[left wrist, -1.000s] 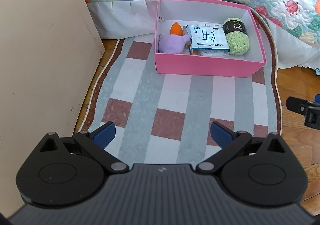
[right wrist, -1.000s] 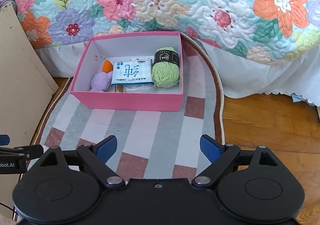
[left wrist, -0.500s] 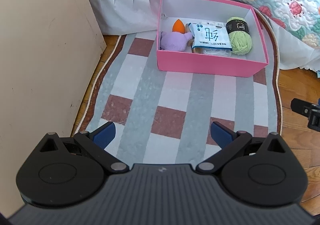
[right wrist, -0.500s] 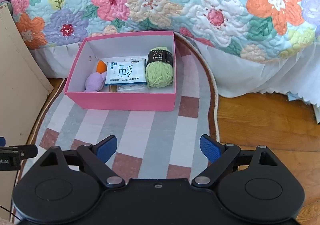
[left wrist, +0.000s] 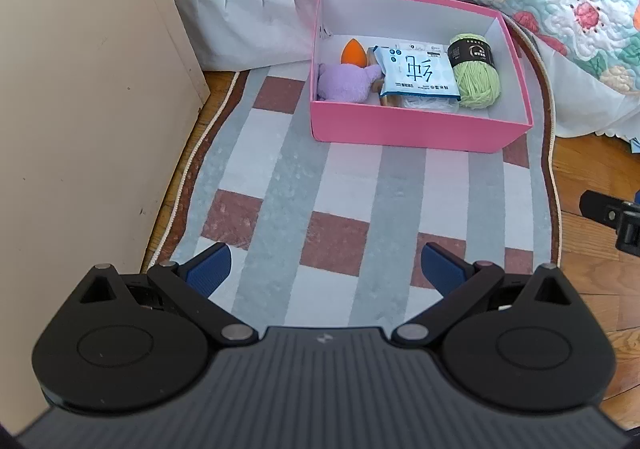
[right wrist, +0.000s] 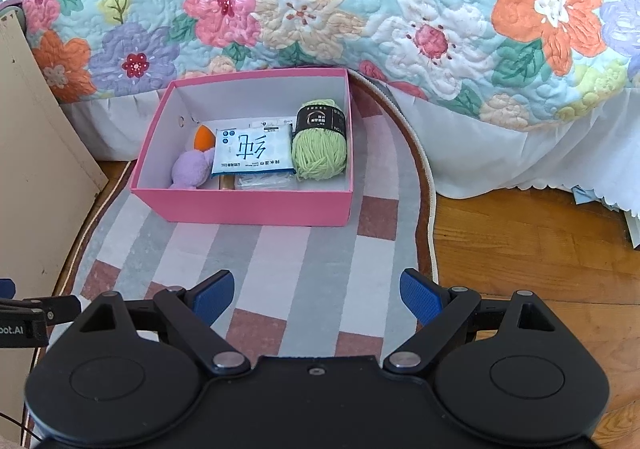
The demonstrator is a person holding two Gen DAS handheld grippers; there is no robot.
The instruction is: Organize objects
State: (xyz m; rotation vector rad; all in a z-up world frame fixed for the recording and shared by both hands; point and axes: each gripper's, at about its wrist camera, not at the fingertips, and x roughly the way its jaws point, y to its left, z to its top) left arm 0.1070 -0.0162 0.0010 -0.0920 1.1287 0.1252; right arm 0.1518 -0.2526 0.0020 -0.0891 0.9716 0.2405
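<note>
A pink box (left wrist: 416, 127) (right wrist: 244, 205) stands on a checked rug near the bed. Inside it lie a green yarn ball (left wrist: 476, 79) (right wrist: 319, 147), a blue-and-white wipes packet (left wrist: 416, 73) (right wrist: 252, 151), a purple plush toy (left wrist: 348, 81) (right wrist: 190, 171), an orange sponge (left wrist: 354, 53) (right wrist: 203, 138) and a clear packet (right wrist: 262, 182). My left gripper (left wrist: 325, 269) is open and empty above the rug, well short of the box. My right gripper (right wrist: 316, 295) is open and empty too, also back from the box.
The checked rug (left wrist: 352, 205) (right wrist: 280, 265) lies on a wooden floor (right wrist: 520, 241). A beige cabinet panel (left wrist: 80, 109) (right wrist: 36, 185) stands at the left. The bed with a floral quilt (right wrist: 360, 9) and white skirt is behind the box.
Both grippers have drawn back and up from the box, which now looks smaller and farther off. Both stay open and empty.
</note>
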